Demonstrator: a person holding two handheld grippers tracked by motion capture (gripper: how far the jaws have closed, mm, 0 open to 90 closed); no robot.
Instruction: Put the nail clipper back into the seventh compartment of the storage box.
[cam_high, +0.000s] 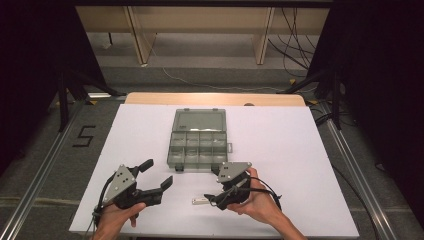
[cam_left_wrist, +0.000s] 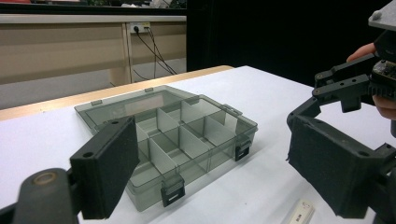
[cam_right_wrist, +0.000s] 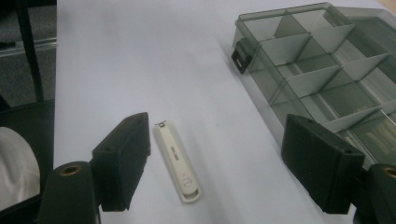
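Note:
A grey see-through compartment box (cam_high: 199, 145) lies open mid-table, its lid (cam_high: 200, 120) folded back and its cells looking empty. A small white clipper-like stick (cam_high: 200, 201) lies flat on the white sheet in front of the box. My right gripper (cam_high: 212, 186) points left over it and stands open. In the right gripper view the stick (cam_right_wrist: 177, 161) lies between the jaws, close to the left pad (cam_right_wrist: 123, 161) and untouched, with the box (cam_right_wrist: 317, 70) off to the right. My left gripper (cam_high: 159, 172) is open and holds nothing. It faces the box (cam_left_wrist: 177, 140), with the right gripper (cam_left_wrist: 345, 88) at its right.
The white table (cam_high: 300, 165) has a wooden far edge (cam_high: 215, 98). Metal rails (cam_high: 40, 170) run along both sides on the floor, where a black "5" (cam_high: 83, 136) is taped. Dark stands and cables (cam_high: 320, 75) sit beyond the table.

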